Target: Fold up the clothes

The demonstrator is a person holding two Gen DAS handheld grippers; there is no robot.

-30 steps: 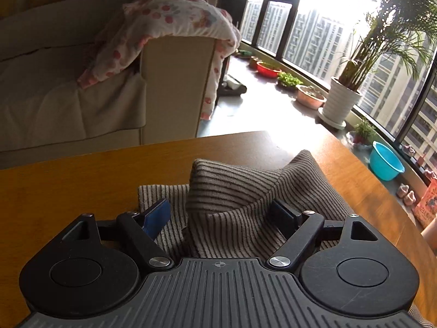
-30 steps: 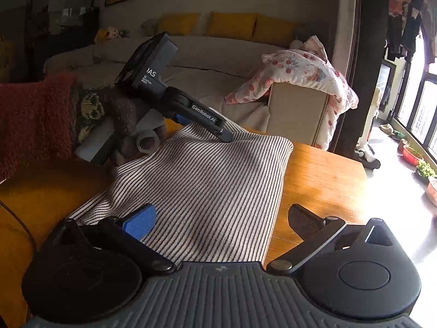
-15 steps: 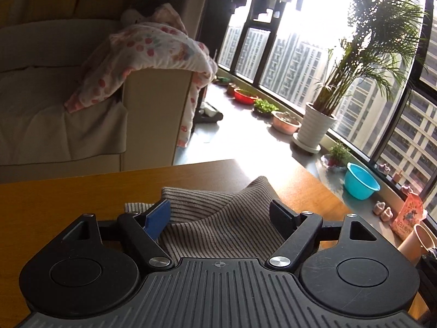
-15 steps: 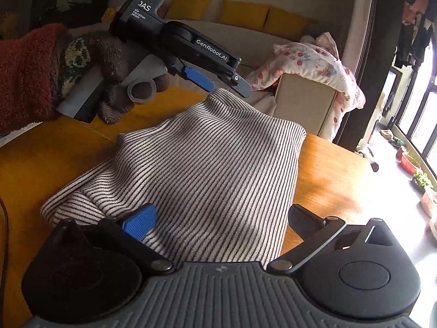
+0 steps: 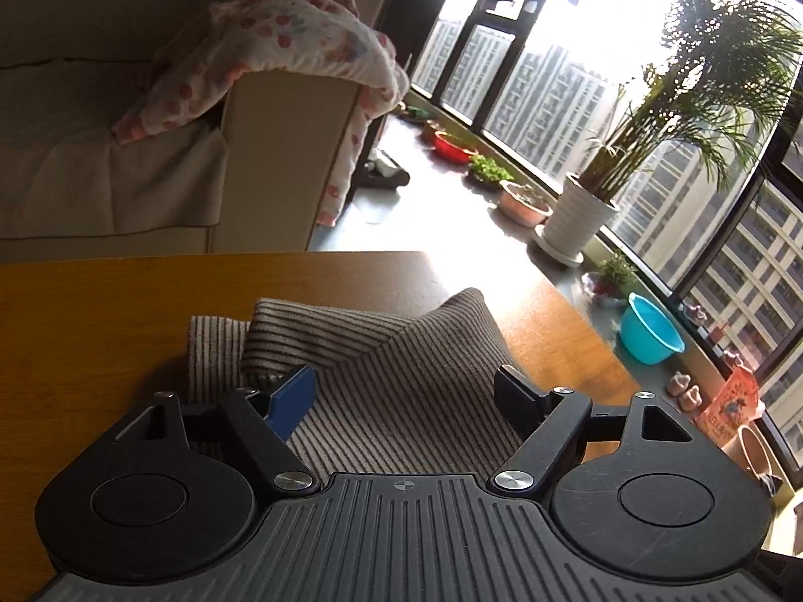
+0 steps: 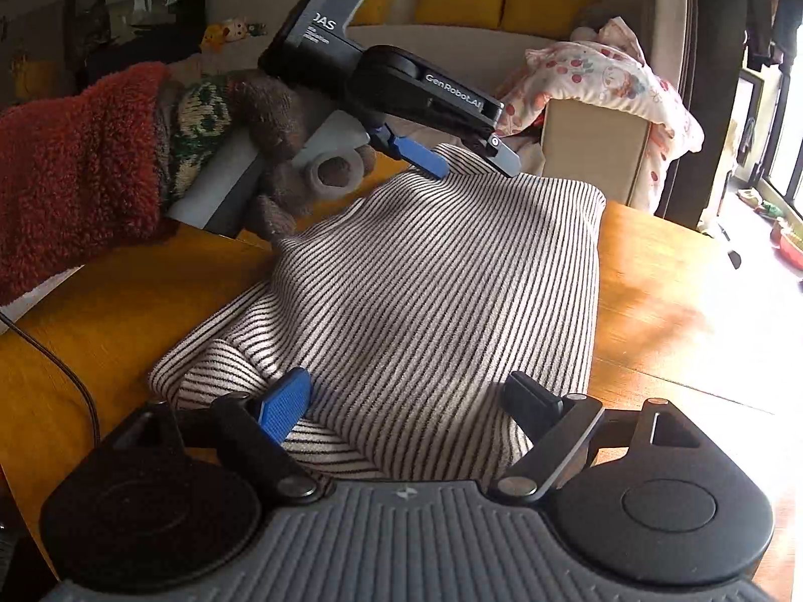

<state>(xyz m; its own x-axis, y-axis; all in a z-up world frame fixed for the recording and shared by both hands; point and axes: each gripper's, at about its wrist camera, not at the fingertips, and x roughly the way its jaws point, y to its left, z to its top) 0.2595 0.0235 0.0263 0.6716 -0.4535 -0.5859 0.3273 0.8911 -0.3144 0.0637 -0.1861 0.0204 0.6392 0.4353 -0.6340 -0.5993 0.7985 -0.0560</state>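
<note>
Living room, wooden surface [image 6: 667,311]. A striped garment [image 6: 441,291] lies on it, doubled over. Since a second ago the left gripper [image 6: 466,163] has let go of the far edge; its fingers stand apart, as do the right gripper [image 6: 406,396] fingers. The fold appears laid down.

Under my fingers lies the striped garment [image 6: 441,291], a soft ribbed knit cloth, matt, dark lines on pale. The table [image 6: 667,311] is smooth wood, orange-brown, with a glossy sheen where window light hits it. My right gripper [image 6: 406,399] is matt black plastic with small shiny metal pivots and a ridged grey body. My left gripper [image 6: 464,158] is the same dull black plastic. My sleeve [image 6: 75,170] is fuzzy red fleece.
</note>
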